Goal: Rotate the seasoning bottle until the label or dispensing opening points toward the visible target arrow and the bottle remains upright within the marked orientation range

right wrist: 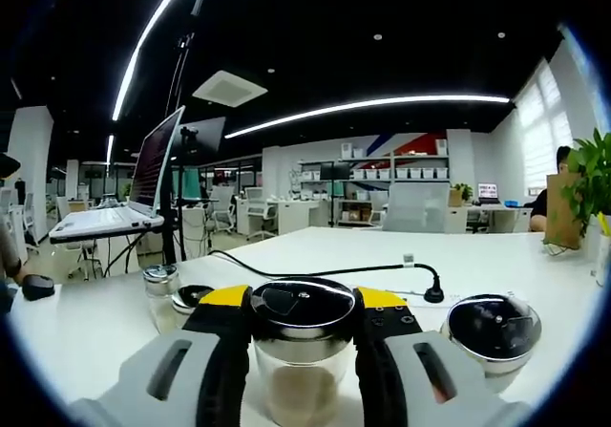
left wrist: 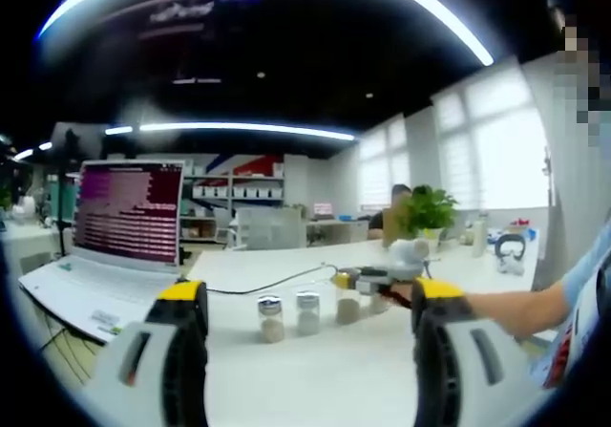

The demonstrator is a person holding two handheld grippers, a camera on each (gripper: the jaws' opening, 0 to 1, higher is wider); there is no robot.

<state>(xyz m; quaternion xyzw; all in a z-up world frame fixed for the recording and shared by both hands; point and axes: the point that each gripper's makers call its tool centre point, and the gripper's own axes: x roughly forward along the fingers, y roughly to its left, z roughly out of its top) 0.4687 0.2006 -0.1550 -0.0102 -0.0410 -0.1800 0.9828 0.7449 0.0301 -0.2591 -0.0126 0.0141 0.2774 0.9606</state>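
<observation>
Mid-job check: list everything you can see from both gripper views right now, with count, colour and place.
seasoning bottles: four, clear glass with dark lids, row on the white table; one sits between the right jaws
laptop: one, white, open, table's far left in the left gripper view
cable: one, black, across the table
potted plant: one, green, far table edge
shelving: white, back wall
left hand-held gripper: grey with yellow tips, open, short of the bottles
right hand-held gripper: same colours, shut on a bottle
person's forearm: behind the right hand-held gripper

Open-plan office: desks point(right wrist: 315, 219), shelving point(right wrist: 382, 174), laptop point(left wrist: 105, 245).
</observation>
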